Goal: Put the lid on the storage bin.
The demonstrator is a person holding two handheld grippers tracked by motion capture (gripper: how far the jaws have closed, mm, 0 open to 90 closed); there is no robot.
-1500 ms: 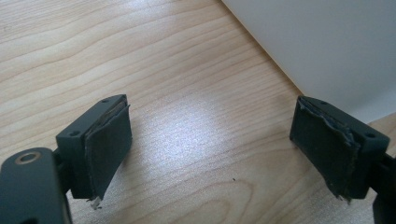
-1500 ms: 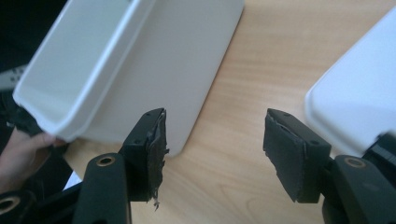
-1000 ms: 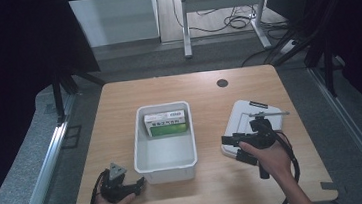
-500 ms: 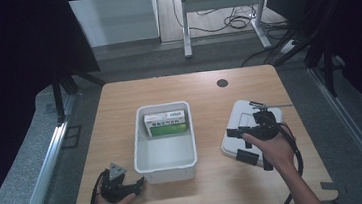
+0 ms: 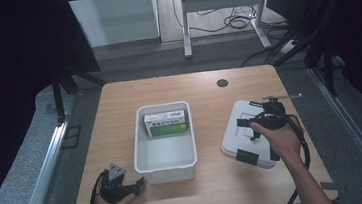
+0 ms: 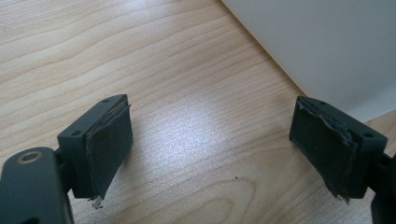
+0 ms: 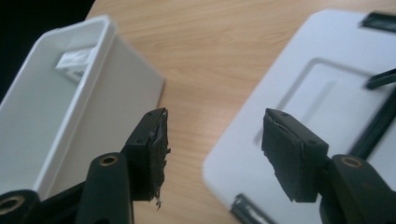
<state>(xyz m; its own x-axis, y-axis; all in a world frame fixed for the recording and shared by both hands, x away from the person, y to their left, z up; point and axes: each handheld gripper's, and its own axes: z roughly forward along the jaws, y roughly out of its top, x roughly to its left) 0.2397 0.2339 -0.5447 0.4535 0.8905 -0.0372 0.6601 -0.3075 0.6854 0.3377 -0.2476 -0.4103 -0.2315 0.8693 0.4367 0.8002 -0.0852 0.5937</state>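
At the counter's [image 5: 120, 113] near left corner the left gripper [image 5: 136, 185] rests low, just beside the white bin's [image 5: 144, 161] near left corner; its fingers [image 6: 109, 140] are spread with bare wood between them. Nearer the right edge, the right gripper [image 5: 247, 128] hovers above the white lid [image 5: 238, 116], which lies flat on the counter beside the bin with black clips at its edges. Its fingers [image 7: 287, 154] are spread wide and pinch nothing. The bin stands at the counter's middle. At its far end lies a green and white box [image 5: 166, 123].
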